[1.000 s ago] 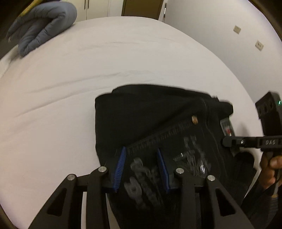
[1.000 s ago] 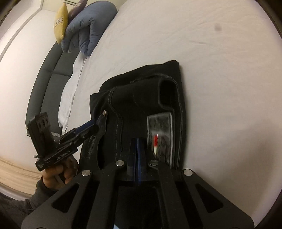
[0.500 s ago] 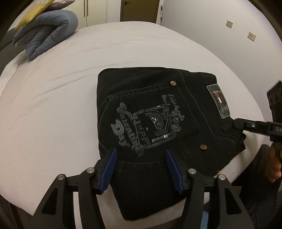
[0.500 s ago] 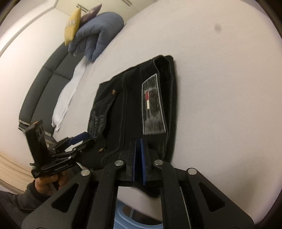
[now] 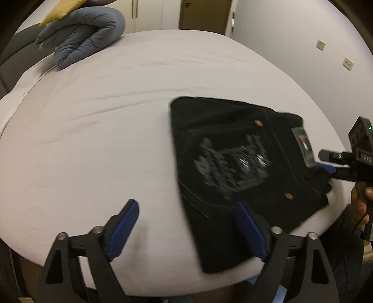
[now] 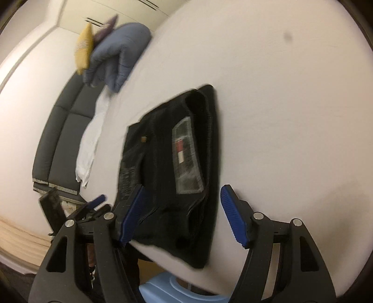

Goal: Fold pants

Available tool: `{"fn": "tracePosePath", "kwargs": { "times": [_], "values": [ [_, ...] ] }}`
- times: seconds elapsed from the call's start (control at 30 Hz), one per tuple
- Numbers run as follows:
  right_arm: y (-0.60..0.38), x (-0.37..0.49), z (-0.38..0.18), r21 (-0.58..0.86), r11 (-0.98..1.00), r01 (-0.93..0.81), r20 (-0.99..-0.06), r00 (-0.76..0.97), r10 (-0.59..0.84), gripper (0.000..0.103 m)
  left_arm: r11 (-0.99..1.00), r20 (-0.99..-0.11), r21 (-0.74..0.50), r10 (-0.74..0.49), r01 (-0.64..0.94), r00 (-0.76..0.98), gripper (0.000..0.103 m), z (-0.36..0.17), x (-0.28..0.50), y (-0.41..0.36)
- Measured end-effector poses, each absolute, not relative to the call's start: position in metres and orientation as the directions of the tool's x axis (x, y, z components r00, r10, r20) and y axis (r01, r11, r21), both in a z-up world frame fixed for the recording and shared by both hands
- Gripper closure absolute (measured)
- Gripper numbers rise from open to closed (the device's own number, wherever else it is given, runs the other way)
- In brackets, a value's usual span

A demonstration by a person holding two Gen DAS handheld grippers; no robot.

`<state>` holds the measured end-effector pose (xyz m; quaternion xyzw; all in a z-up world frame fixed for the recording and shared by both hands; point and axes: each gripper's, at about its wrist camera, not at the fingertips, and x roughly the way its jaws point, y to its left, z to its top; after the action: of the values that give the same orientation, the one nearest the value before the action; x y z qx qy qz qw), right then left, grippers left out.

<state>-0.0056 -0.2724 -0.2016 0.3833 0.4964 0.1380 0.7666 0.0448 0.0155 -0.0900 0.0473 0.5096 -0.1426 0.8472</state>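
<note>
Left wrist view: left gripper [image 5: 184, 229] jaws spread wide, just opened, nothing pinched; one pad seen over bare sheet, other over near edge of black jeans [image 5: 244, 177]. Right gripper [image 6: 179, 215] likewise just opened, straddling waistband end, cloth not pressed. Jeans laid folded at bed [image 5: 93, 130] near edge, back-pocket print up; release judged deliberate, fold apparently finished.

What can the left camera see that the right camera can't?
Only the left wrist view shows the door, the wall switches and the silver print on the pants. Only the right wrist view shows the dark sofa and a light blue thing below the bed. Both show the folded pants, white bed, blue duvet and both open grippers.
</note>
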Motion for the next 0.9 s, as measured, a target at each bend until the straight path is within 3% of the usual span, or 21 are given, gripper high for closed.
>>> {"fn": "tracePosePath", "kwargs": {
  "times": [0.27,0.37,0.43,0.47,0.5,0.53,0.67,0.83,0.9],
  "values": [
    [-0.267,0.035,-0.213,0.74,0.649,0.176,-0.65,0.437,0.622,0.037,0.937,-0.903,-0.212,-0.296,0.278,0.31,0.01,-0.116,0.108,0.018],
    [-0.262,0.045,-0.215,0.735,0.659,0.158,-0.655,0.418,0.63,0.039,0.926,-0.916,-0.26,-0.327,0.275,0.232,0.025,-0.129,0.123,0.013],
    [-0.26,0.048,-0.216,0.732,0.664,0.151,-0.658,0.41,0.632,0.04,0.923,-0.917,-0.271,-0.334,0.275,0.218,0.026,-0.133,0.126,0.011],
    [-0.259,0.05,-0.217,0.726,0.671,0.151,-0.665,0.403,0.629,0.046,0.922,-0.918,-0.268,-0.333,0.281,0.217,0.026,-0.134,0.127,0.009],
    [-0.26,0.051,-0.218,0.718,0.678,0.156,-0.675,0.394,0.624,0.056,0.919,-0.918,-0.267,-0.334,0.291,0.213,0.029,-0.134,0.127,0.006],
    [-0.261,0.051,-0.22,0.71,0.685,0.165,-0.685,0.389,0.616,0.07,0.913,-0.916,-0.275,-0.344,0.301,0.207,0.04,-0.133,0.126,0.003],
    [-0.261,0.05,-0.218,0.689,0.703,0.177,-0.704,0.391,0.592,0.08,0.908,-0.923,-0.267,-0.338,0.323,0.185,0.053,-0.131,0.128,-0.009],
    [-0.247,0.048,-0.188,0.647,0.752,0.123,-0.717,0.434,0.546,0.089,0.905,-0.915,-0.273,-0.349,0.325,0.203,0.083,-0.115,0.125,-0.009],
    [-0.244,0.049,-0.171,0.649,0.755,0.089,-0.701,0.455,0.549,0.089,0.902,-0.907,-0.277,-0.36,0.332,0.221,0.085,-0.103,0.125,-0.01]
  ]
}}
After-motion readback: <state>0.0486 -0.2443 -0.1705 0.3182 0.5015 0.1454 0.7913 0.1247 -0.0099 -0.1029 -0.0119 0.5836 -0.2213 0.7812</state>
